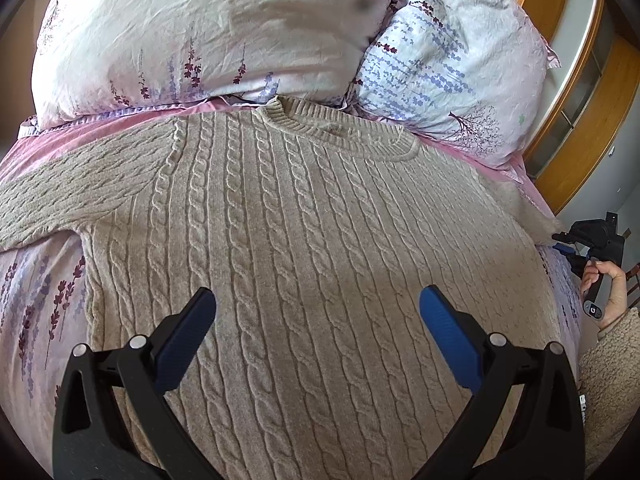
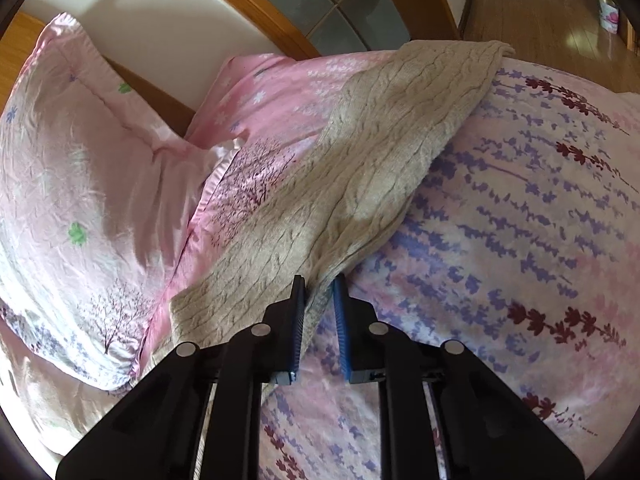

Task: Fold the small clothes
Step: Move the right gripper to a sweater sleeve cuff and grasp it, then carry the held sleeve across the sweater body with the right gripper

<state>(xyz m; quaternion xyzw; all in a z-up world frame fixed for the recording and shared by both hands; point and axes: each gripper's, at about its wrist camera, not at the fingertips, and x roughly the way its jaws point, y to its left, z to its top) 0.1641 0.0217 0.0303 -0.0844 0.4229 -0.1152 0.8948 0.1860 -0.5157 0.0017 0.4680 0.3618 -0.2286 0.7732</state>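
bed (image 2: 540, 208): floral lavender-print cover, carries everything; two pillows at the head edge, one white floral (image 1: 192, 36), one with blue sprigs (image 1: 452, 76).
sweater (image 1: 312, 232): beige cable-knit, spread flat face-up across the middle of the bed, neckline (image 1: 320, 124) up against the pillows, hem towards the near edge. One sleeve runs out flat towards the bed's left edge (image 1: 60, 204).
right sleeve (image 2: 384, 152): lies across the cover on the bed's right side, running towards the far right corner, cuff end near the edge.
right gripper (image 2: 318, 284): jaws nearly together, pinching a fold of sleeve knit at its near end, close to the shoulder. Looks like a grip; cloth sits between the blue pads.
left gripper (image 1: 318, 300): jaws spread wide, nothing held, hovering over the lower body of the sweater; contact with the knit can't be told.
person's hand (image 1: 604, 292): at the bed's right edge, on the right gripper's handle.
step: my read, first fold just starting, right sleeve grabbed, body not yet folded.
next move: probably lift and carry the sleeve inward across the chest, lay it flat. Loose knit will drag and bunch, so the left gripper may need to pin the body down.
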